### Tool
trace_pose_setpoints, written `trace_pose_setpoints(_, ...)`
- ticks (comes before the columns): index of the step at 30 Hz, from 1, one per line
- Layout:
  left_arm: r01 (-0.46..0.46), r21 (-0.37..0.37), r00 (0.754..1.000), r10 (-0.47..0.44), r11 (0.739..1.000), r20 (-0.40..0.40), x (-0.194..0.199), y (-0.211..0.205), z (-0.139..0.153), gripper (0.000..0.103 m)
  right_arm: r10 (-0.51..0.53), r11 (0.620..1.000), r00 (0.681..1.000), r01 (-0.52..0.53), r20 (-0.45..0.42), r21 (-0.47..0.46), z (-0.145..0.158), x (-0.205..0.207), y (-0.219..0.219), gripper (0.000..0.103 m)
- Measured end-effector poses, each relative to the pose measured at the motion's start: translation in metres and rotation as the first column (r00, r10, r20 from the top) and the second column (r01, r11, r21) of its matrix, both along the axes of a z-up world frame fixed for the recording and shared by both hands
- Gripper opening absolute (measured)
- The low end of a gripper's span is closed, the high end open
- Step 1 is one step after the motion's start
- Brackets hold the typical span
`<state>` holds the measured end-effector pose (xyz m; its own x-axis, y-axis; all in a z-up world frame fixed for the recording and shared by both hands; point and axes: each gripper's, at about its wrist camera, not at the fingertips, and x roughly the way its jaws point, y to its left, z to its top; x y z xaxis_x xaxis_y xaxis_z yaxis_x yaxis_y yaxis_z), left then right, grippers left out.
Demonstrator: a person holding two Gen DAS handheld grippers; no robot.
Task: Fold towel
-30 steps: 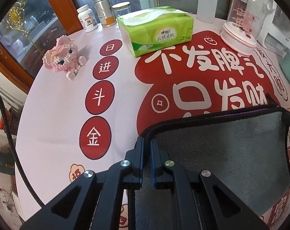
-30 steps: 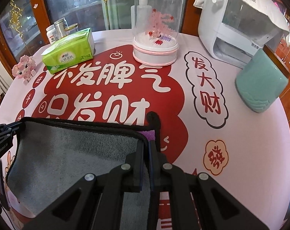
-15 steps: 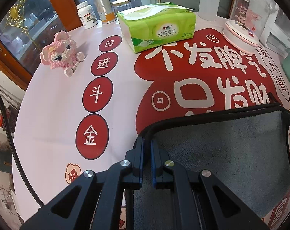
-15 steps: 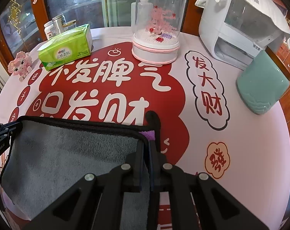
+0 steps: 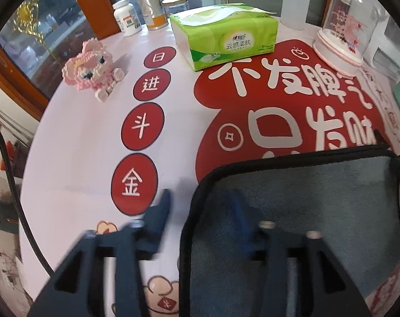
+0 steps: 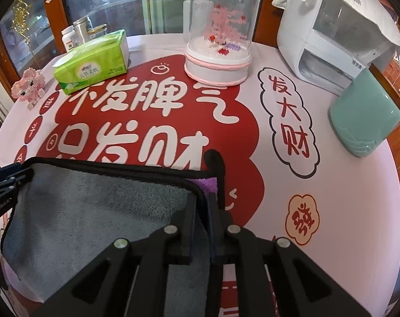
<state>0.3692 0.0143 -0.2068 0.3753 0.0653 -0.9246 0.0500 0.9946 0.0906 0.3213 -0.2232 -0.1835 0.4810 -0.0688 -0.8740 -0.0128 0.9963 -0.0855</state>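
Observation:
A grey towel [image 5: 305,200] with black trim lies folded on the round table; a purple underside shows at its far right corner [image 6: 206,185]. My left gripper [image 5: 200,200] is open and blurred, its fingers [image 5: 159,211] spread either side of the towel's left corner. My right gripper [image 6: 202,200] is shut on the towel's [image 6: 99,211] right corner, where the black hem passes between its fingers. The left gripper also shows at the left edge of the right wrist view [image 6: 4,182].
On the printed tablecloth [image 6: 266,158] stand a green tissue pack [image 5: 223,42], a pink brick figure [image 5: 91,71], jars [image 5: 149,8], a squeeze bottle [image 5: 295,2], a glass dome [image 6: 218,34], a white appliance [image 6: 329,26] and a teal canister [image 6: 363,116].
My left gripper has opened and let go of the towel's left corner. The right gripper stays shut on its corner. Both views have shifted slightly.

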Motion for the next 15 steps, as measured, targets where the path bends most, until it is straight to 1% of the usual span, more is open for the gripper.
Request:
trace_pose_setpoints(1, -0.004, -0.018, 1.0, 0.004, 1.0, 0.001, -0.002, 0.001, 0.003, 0.063, 0.006, 1.0, 1.0, -0.006, 0.008, -0.007, 0.003, -0.003, 0.002, 0.021)
trace_pose_setpoints(2, -0.004, -0.029, 1.0, 0.005, 1.0, 0.007, -0.005, 0.002, 0.007, 0.064, 0.012, 1.0, 1.0, -0.012, 0.018, -0.016, 0.007, -0.006, 0.003, 0.024)
trace_pose_setpoints(3, -0.003, -0.033, 1.0, 0.004, 0.999, 0.014, -0.008, 0.001, 0.011, 0.068, 0.019, 1.0, 0.999, -0.018, 0.029, -0.024, 0.012, -0.01, 0.005, 0.028)
trace_pose_setpoints(5, -0.004, -0.034, 0.999, 0.005, 0.999, 0.031, -0.015, 0.0, 0.022, 0.074, 0.028, 0.999, 0.999, -0.027, 0.04, -0.03, 0.021, -0.017, 0.008, 0.032)
trace_pose_setpoints(9, -0.001, -0.046, 0.997, 0.004, 0.999, 0.076, -0.032, -0.005, 0.048, 0.074, 0.031, 0.999, 0.997, -0.03, 0.065, -0.018, 0.041, -0.035, 0.013, 0.035)
trace_pose_setpoints(11, 0.004, -0.054, 0.996, 0.001, 0.999, 0.094, -0.042, -0.008, 0.061, 0.074, 0.029, 1.0, 0.997, -0.028, 0.076, -0.013, 0.051, -0.045, 0.015, 0.038)
trace_pose_setpoints(13, 0.008, -0.066, 0.994, -0.001, 0.998, 0.113, -0.055, -0.011, 0.075, 0.075, 0.022, 1.0, 0.996, -0.021, 0.086, -0.008, 0.061, -0.058, 0.017, 0.045)
trace_pose_setpoints(15, 0.011, -0.075, 0.992, -0.001, 0.997, 0.126, -0.068, -0.012, 0.087, 0.076, 0.016, 1.0, 0.995, -0.016, 0.097, 0.001, 0.072, -0.072, 0.018, 0.049)
